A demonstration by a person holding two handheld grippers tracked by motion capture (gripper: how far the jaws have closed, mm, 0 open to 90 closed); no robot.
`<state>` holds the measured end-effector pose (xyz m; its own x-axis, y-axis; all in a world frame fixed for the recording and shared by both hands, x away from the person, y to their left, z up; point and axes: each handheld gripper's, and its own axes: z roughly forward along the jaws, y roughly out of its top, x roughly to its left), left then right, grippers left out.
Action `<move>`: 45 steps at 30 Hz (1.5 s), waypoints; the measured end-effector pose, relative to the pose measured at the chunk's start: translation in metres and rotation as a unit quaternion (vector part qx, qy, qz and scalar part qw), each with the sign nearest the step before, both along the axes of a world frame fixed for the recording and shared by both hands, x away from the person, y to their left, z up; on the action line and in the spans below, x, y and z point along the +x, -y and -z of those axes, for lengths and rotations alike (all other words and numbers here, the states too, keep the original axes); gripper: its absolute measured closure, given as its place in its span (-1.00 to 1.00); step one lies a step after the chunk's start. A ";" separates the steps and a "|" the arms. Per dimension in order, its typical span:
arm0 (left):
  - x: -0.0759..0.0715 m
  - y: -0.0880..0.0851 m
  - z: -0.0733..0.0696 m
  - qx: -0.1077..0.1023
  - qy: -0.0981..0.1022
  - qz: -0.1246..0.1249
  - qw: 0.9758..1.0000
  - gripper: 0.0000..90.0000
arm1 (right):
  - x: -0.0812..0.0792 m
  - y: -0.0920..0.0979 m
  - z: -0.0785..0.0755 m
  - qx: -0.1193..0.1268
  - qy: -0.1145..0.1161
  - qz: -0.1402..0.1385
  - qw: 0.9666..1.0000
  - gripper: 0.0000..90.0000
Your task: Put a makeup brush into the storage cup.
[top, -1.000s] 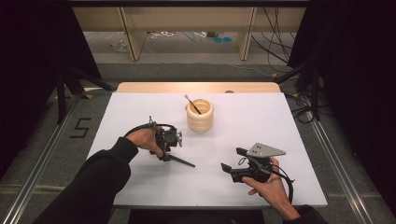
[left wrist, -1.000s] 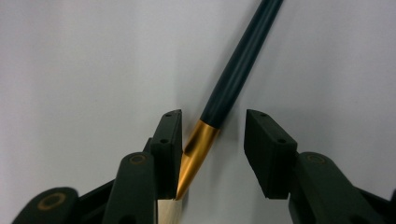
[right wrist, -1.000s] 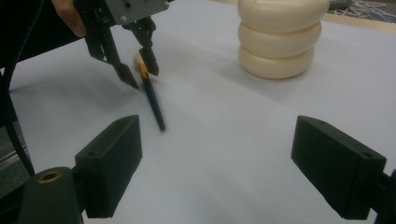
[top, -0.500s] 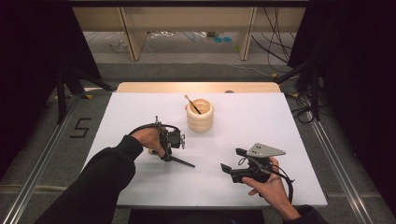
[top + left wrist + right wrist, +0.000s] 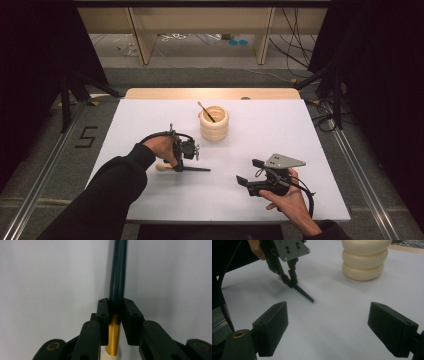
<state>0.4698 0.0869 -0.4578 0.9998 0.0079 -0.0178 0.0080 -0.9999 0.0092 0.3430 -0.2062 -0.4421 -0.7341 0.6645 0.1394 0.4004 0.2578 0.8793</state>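
Now the left tongs (image 5: 115,322), jaws just closed, gripped the brush (image 5: 117,277) lying on the desk (image 5: 280,125) short of the holder (image 5: 214,123), ready for lifting; the right tongs (image 5: 337,327) rested open.

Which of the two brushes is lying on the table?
The dark-handled brush gripped by the left gripper; the other brush stands tilted in the cream holder.
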 end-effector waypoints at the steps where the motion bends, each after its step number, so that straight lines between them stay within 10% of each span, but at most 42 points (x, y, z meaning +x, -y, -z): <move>1: 0.000 0.000 0.000 0.000 0.000 0.000 1.000 0.72 | 0.000 0.000 0.000 -0.001 0.000 0.001 1.000 -0.62; 28: -0.001 -0.003 -0.009 -0.024 -0.018 -0.040 0.999 0.74 | -0.001 0.000 -0.001 -0.009 -0.006 -0.002 1.000 -0.62; 45: -0.014 -0.006 -0.028 -0.073 -0.051 -0.082 0.993 0.74 | -0.005 -0.010 -0.005 -0.036 0.035 -0.030 0.998 -0.64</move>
<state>0.4563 0.0928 -0.4297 0.9783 0.1598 -0.1320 0.1784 -0.9733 0.1445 0.3379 -0.1965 -0.4371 -0.7795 0.6251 0.0403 0.3202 0.3424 0.8833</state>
